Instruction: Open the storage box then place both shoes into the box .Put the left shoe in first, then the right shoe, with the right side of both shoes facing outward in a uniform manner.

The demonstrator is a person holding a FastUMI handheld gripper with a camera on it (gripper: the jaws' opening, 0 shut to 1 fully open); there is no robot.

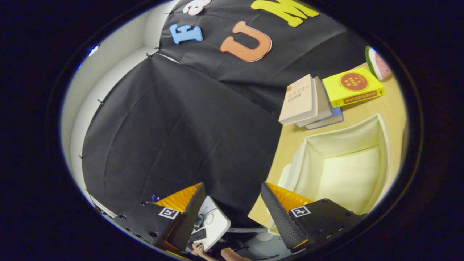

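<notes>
The storage box (348, 170) is a cream fabric box standing on the wooden table (290, 139), just beyond my right finger. Its top is open and I look into its bare pale inside. A white flap (288, 174) hangs over the side nearest the table's edge. My gripper (232, 185) is open, held tilted off the table's edge, with only the black cloth wall beyond the gap between its fingers. Nothing is between the fingers.
Three stacked books (308, 103) and a yellow book (353, 87) lie on the table beyond the box, with a watermelon-slice toy (378, 63) farther off. Below the fingers a person's hand (197, 249) is by a white device (214, 221) with cables.
</notes>
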